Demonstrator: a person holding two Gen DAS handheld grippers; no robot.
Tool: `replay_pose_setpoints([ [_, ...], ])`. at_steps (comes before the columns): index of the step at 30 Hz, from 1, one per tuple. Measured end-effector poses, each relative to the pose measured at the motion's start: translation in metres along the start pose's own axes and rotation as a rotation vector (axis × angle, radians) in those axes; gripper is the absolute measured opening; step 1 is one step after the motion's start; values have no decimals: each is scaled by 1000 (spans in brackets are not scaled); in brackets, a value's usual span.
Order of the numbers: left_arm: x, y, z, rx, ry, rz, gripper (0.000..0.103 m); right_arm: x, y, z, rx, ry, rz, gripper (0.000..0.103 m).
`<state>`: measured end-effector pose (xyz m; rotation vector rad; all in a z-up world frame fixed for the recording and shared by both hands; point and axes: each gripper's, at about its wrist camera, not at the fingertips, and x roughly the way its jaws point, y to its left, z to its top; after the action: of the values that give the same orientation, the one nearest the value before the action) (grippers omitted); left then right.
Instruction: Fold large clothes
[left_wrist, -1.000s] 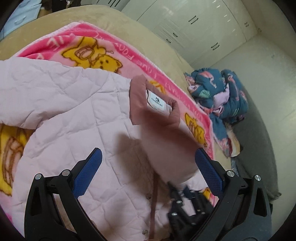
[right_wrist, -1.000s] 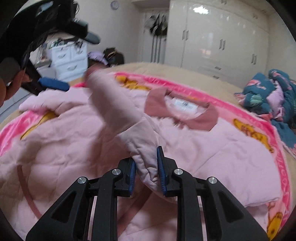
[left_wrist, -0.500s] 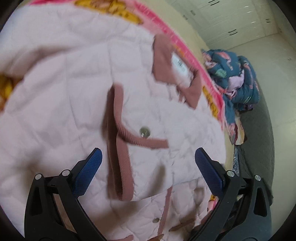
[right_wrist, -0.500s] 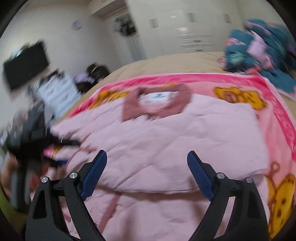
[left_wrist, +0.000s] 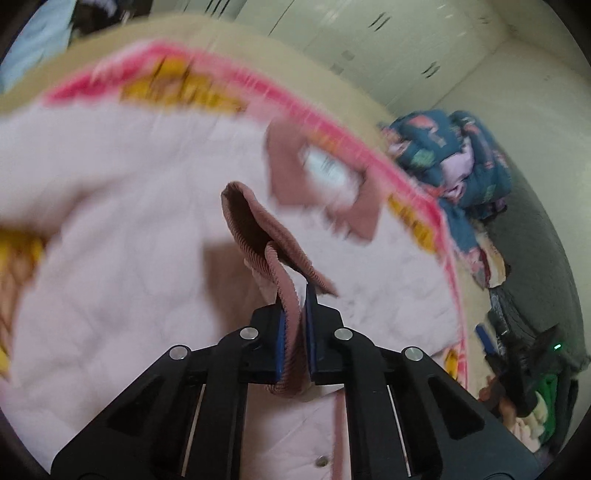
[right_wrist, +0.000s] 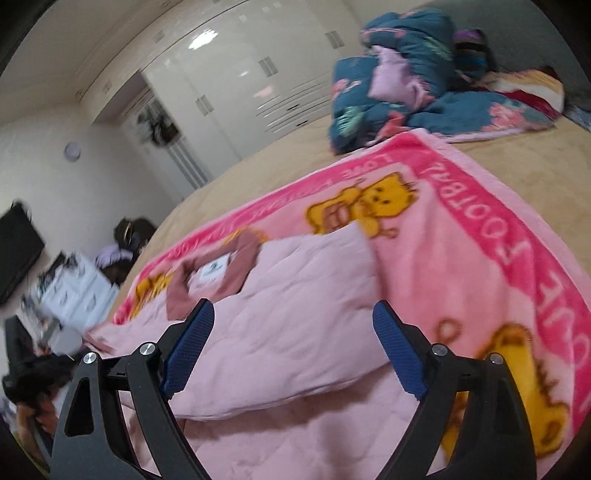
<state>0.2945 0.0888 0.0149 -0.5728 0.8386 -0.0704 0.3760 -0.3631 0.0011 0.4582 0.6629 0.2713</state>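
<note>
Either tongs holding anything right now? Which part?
Left tongs are shut on the jacket, pinching its dusty-pink ribbed cuff. Right tongs are open over the jacket, holding nothing.

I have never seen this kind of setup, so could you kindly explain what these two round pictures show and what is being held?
Each picture comes from a fisheye camera mounted on a hand-held two-finger gripper, looking along its black, blue-padded fingers. In the left view, the left gripper is shut on the dusty-pink ribbed cuff of a pale pink quilted jacket. In the right view, the right gripper is open and empty above that jacket, which lies on a bright pink cartoon-bear blanket on a tan bed.
</note>
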Motion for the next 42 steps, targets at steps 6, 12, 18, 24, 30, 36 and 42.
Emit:
replay_pose_setpoints([
  [6,-34,-31,55,168,-146,78,2,9,-11,-2,12,37,-48,87],
  [12,4,2,52,169,-50,182,2,39,22,-19,-149,138,-79,87],
  [18,41,37,36,148,37,265,3,68,41,-36,-257,215,-100,87],
  [24,64,55,23,169,85,332,3,99,31,-52,-246,326,-189,87],
  [30,77,59,14,189,105,357,9,105,26,-58,-234,343,-202,87],
  [36,76,61,11,189,111,361,17,96,31,-50,-226,326,-195,88],
  [42,48,53,10,179,99,324,52,81,44,-39,-195,275,-128,98],
])
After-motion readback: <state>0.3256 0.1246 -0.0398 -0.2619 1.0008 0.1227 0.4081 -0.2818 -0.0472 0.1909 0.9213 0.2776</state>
